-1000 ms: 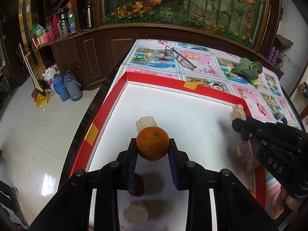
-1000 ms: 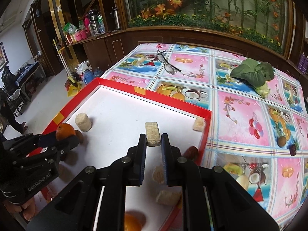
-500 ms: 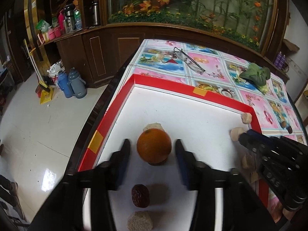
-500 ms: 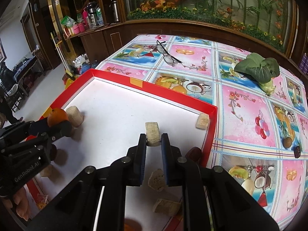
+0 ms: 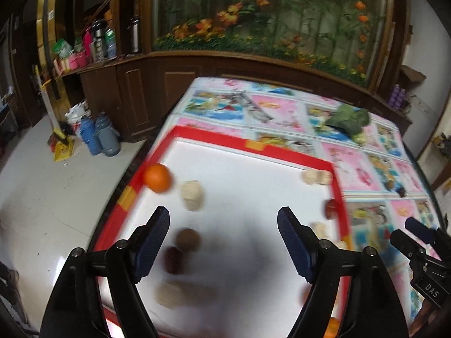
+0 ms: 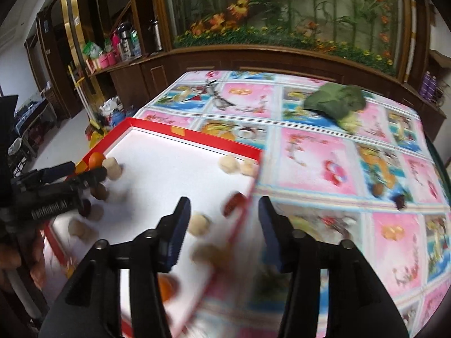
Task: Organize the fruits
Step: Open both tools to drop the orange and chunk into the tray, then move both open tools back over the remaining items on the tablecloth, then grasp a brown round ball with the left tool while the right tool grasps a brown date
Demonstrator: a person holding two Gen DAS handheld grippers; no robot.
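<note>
A red-rimmed white tray (image 5: 242,140) holds the fruits. An orange (image 5: 156,177) lies at its left edge, a pale beige piece (image 5: 192,195) beside it; both show in the right wrist view, the orange (image 6: 95,160) far left. A brown round fruit (image 5: 188,239) and a dark red date (image 5: 174,259) lie near my left gripper (image 5: 222,225), which is open and empty above the tray. My right gripper (image 6: 222,209) is open and empty over the tray's right rim (image 6: 248,197). Two beige pieces (image 6: 230,163) sit in the far right corner. The frames are blurred.
The tray lies on a table with a pink and blue fruit-print cloth (image 6: 324,152). Green leaves (image 6: 335,101) and glasses (image 6: 217,95) lie on it. A second orange (image 6: 167,288) lies at the tray's near edge. A wooden cabinet (image 5: 146,98) stands behind; floor drops off left.
My left gripper let go of the orange, opened wide and pulled back to the right. My right gripper let go of the beige piece, opened and pulled back over the right rim.
</note>
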